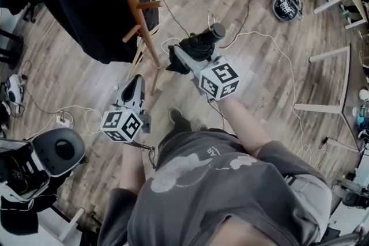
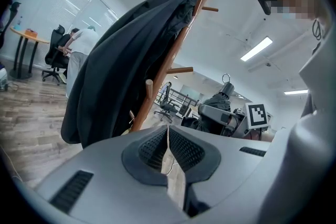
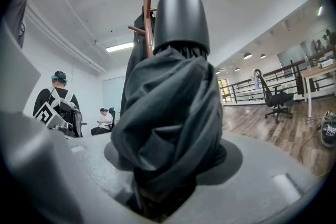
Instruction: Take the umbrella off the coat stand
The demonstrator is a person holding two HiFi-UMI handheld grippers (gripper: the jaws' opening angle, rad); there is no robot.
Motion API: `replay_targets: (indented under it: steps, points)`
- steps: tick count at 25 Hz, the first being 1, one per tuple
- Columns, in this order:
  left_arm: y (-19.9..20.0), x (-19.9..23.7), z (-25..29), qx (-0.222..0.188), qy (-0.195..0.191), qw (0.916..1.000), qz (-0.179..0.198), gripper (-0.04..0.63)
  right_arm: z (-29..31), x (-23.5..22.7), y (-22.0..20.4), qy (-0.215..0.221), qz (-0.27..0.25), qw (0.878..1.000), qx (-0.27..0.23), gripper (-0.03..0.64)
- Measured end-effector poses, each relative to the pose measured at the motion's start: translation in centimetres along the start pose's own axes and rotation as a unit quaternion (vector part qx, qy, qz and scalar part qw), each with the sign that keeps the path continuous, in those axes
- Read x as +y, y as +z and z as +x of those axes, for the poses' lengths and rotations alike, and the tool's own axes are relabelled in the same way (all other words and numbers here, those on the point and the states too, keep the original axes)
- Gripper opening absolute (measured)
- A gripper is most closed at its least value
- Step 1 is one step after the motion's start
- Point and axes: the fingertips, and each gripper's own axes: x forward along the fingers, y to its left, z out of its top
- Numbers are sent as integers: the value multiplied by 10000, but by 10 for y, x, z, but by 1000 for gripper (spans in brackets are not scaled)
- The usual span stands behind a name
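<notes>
Your right gripper [image 1: 185,56] is clamped on the black folded compact umbrella [image 1: 200,43]. The jaws stand partway apart, and the bunched fabric fills the gap between the pads. In the right gripper view the umbrella [image 3: 170,113] rises straight out of the jaws, with its smooth black cylindrical handle cap [image 3: 180,18] sticking out past the fingertips. The umbrella is off the reddish-brown wooden coat stand [image 1: 134,6]. In the head view the stand's pole is to the left of your right gripper, and there is clear floor between it and the umbrella. In the right gripper view the stand [image 3: 148,23] shows behind the handle cap, slightly to its left. Your left gripper [image 1: 136,81] is empty, with its jaws together and only a thin slit between the ribbed pads [image 2: 184,148]. It sits low, beside the foot of the stand. From the left gripper view the stand [image 2: 165,73] rises ahead and leans to the right, with a long black coat [image 2: 118,71] draped over its left side. The umbrella [image 2: 219,104] in your right gripper shows ahead and to the right of the stand, not touching it. Thin white cables [image 1: 271,43] lie on the grey-brown wood-plank floor [image 1: 86,83] beyond the right gripper.
</notes>
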Motion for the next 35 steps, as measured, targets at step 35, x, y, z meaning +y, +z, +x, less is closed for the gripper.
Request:
replay_targets:
  steps: [35]
  points:
    - [-96,-242,-137,-334,515,9971,449,6,-284,56,-25,711,-126,9966,408,268]
